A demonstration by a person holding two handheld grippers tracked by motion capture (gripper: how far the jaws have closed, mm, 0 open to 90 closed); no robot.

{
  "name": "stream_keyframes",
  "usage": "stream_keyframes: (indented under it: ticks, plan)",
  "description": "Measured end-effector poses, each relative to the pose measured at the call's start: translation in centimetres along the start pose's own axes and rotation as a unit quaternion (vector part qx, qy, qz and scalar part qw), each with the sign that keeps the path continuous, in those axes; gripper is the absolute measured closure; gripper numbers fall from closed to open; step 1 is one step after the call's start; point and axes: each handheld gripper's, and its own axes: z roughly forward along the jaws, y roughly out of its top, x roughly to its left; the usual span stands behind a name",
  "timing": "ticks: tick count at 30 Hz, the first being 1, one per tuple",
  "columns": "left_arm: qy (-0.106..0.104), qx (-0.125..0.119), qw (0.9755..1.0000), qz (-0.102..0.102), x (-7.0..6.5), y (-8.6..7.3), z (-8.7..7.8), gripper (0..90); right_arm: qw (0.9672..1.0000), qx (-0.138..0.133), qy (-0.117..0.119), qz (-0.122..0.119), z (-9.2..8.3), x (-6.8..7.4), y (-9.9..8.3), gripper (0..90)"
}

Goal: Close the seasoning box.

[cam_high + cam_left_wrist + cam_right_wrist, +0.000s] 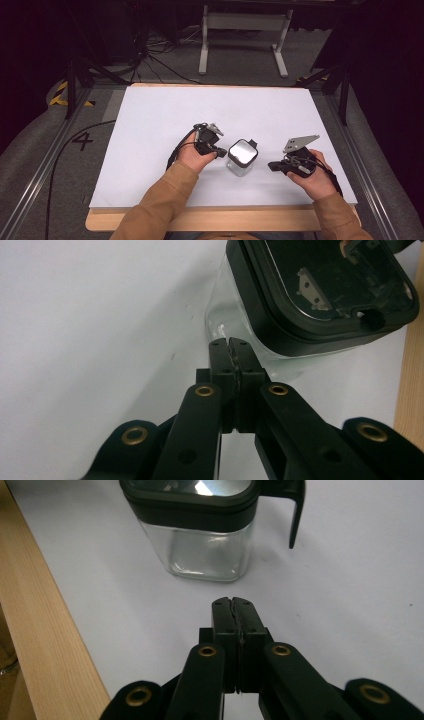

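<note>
I am seeing the left gripper (231, 344) with its fingers (220, 357) pressed flat together, nothing between them, the tips sitting just beside the lower glass wall of the jar (240, 335); whether they are touching the glass I cannot tell. In the high view that left gripper (220, 151) is lying just to the left of the jar (242, 158), held in my left hand (194, 158). I am holding the right gripper (233, 601) with its fingers (246, 612) likewise closed on each other and gripping nothing, pointing at the jar (207, 555) from a short way off, with bare sheet between the tips and the glass. From above, the right gripper (272, 165) is sitting to the right of the jar, apart from it, in my right hand (312, 175). The jar itself is standing upright, a square clear glass body under a black lid (190, 502) with a shiny top panel, and a black latch arm (296, 515) is hanging down beside it. It is resting on the white sheet (160, 125) covering the counter, towards the near side. The wooden edge of the counter (210, 219) is showing nearer to me than the jar.
</note>
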Motion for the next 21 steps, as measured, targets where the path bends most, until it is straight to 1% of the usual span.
stream_keyframes:
  ticks: [3,6,11,12,14,15,17,21]
  plan:
    - [-0.005,-0.001,1.0,-0.003,0.0,0.1,0.3,90.0,1.0,0.004,0.004,0.004,0.2,0.2,-0.1,90.0]
    - [-0.004,0.002,1.0,0.002,0.0,0.1,0.4,90.0,1.0,0.004,0.004,0.004,0.1,0.2,-0.3,90.0]
    - [-0.009,0.01,0.9999,-0.001,-0.1,0.1,0.4,90.0,1.0,0.001,0.005,0.008,0.0,-0.1,-0.4,90.0]
    - [-0.01,0.01,0.9999,0.002,-0.2,0.1,0.4,90.0,0.9999,0.002,0.007,0.009,0.0,-0.1,-0.4,90.0]
    - [-0.013,0.015,0.9998,0.003,-0.3,0.1,0.5,90.0,0.9999,0.002,0.007,0.009,0.1,-0.1,-0.4,90.0]
    - [-0.016,0.024,0.9996,0.005,-0.4,0.1,0.5,90.0,0.9999,0.003,0.006,0.008,0.1,-0.1,-0.3,90.0]
    - [-0.018,0.029,0.9994,0.009,-0.5,0.1,0.7,90.0,0.9999,0.004,0.006,0.01,0.2,-0.1,-0.3,90.0]
    - [-0.032,0.042,0.9985,0.016,-1.2,0.1,0.9,90.0,0.9999,0.002,0.001,0.013,-0.1,-0.4,-0.3,90.0]
